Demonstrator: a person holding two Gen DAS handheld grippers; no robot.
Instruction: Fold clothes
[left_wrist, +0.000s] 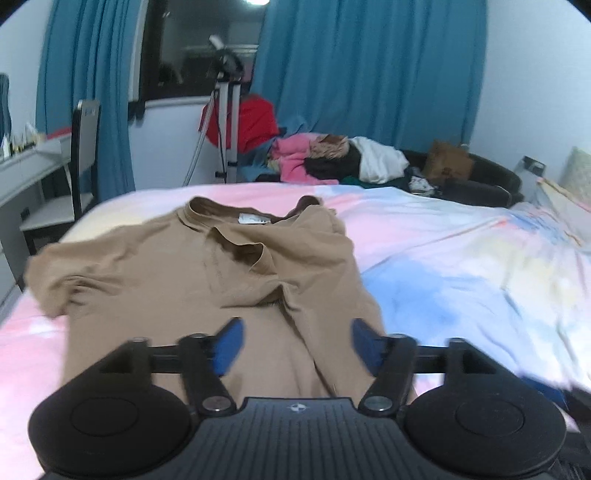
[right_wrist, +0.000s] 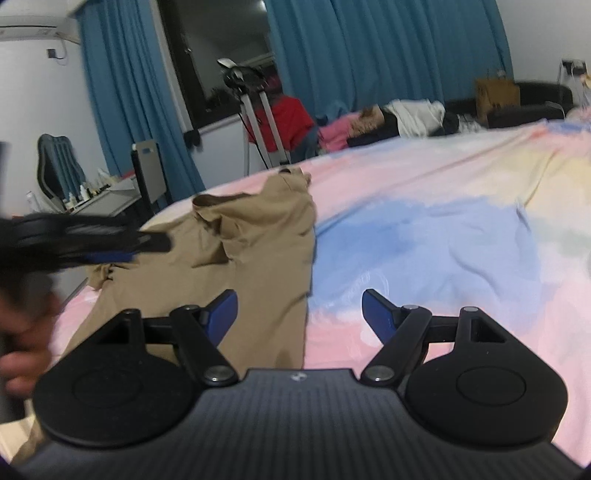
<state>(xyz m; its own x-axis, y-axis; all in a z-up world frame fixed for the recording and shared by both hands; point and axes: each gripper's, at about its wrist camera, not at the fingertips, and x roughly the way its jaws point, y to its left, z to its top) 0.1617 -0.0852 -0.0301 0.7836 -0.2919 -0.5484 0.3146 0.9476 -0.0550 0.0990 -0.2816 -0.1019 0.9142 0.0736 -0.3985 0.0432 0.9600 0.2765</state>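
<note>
A tan T-shirt (left_wrist: 177, 280) lies on the bed, collar at the far end, its right side folded in over the body. My left gripper (left_wrist: 297, 341) is open and empty, above the shirt's near part. My right gripper (right_wrist: 299, 314) is open and empty, above the shirt's right edge (right_wrist: 273, 258) and the bedsheet. The left gripper (right_wrist: 96, 243) shows blurred at the left of the right wrist view, held in a hand.
The bed has a pink, blue and yellow sheet (left_wrist: 461, 266). A pile of clothes (left_wrist: 332, 158) lies at its far edge. A tripod (left_wrist: 227, 110), blue curtains (left_wrist: 369, 74), a chair (left_wrist: 83, 155) and a desk (left_wrist: 33, 162) stand beyond.
</note>
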